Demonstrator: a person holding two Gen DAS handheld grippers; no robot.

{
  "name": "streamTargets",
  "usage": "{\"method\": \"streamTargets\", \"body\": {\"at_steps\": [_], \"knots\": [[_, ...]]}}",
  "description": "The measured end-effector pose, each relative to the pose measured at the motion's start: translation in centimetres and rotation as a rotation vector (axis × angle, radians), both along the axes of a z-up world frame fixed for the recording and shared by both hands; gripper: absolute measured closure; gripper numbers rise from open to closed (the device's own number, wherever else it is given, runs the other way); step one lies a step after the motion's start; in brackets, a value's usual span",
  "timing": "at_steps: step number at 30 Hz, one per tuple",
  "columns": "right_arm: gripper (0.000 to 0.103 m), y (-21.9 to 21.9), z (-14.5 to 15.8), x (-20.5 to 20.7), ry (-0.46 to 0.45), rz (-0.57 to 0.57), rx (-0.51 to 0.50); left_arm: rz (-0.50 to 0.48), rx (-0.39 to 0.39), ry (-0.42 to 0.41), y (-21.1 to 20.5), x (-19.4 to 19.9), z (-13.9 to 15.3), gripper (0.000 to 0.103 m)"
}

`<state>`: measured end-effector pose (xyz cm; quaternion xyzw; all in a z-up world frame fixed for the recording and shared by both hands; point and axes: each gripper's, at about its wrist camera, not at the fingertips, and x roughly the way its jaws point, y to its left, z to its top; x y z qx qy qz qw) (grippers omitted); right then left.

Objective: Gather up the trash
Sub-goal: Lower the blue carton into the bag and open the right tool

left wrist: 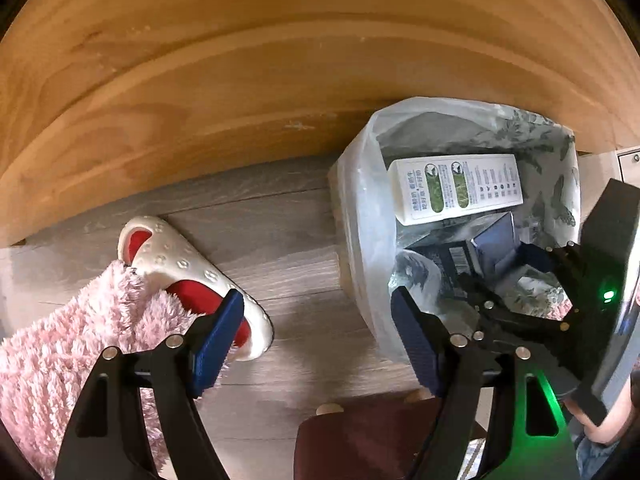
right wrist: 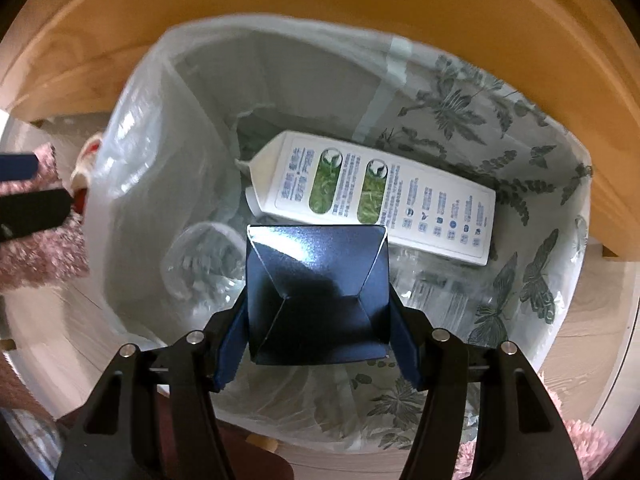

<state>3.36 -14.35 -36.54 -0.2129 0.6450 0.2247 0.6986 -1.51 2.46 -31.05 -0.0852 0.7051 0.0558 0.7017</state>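
Observation:
A bin lined with a clear bag (left wrist: 360,216) (right wrist: 132,184) stands on the floor under a wooden table. Inside lies a white milk carton (left wrist: 456,186) (right wrist: 376,196) beside a clear plastic cup (right wrist: 204,260). My right gripper (right wrist: 316,340) points down into the bin, shut on a dark blue carton (right wrist: 316,292) whose folded bottom faces the camera. In the left wrist view that blue carton (left wrist: 494,240) and the right gripper (left wrist: 520,280) show over the bin. My left gripper (left wrist: 320,332) hangs open over the floor left of the bin, with nothing between its fingers.
A white slipper with red lining (left wrist: 188,264) and a pink fluffy sleeve or trouser leg (left wrist: 60,352) lie left of the bin. A dark red stool seat (left wrist: 360,440) sits below. The wooden table underside (left wrist: 240,80) spans the top. The bin's inner wall has a leaf print (right wrist: 520,200).

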Motion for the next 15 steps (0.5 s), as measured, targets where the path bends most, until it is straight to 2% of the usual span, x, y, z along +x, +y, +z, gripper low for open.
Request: {"method": "streamTargets", "body": {"at_steps": [5,8,10,15], "knots": [[0.042,0.7,-1.8,-0.7,0.013,0.044,-0.041,-0.017,-0.009,0.024,-0.5,-0.2,-0.6,0.03],[0.041,0.6,-2.2,-0.3,0.047,0.026,-0.04,0.008,-0.03,0.037,0.0,-0.3,-0.8,0.029],[0.041,0.5,-2.1,0.2,0.073,0.002,-0.037,0.027,-0.045,0.038,0.3,-0.3,-0.9,0.029],[0.037,0.8,-0.9,0.6,0.078,0.022,0.005,0.038,-0.07,0.035,0.4,-0.3,-0.7,0.029]]}}
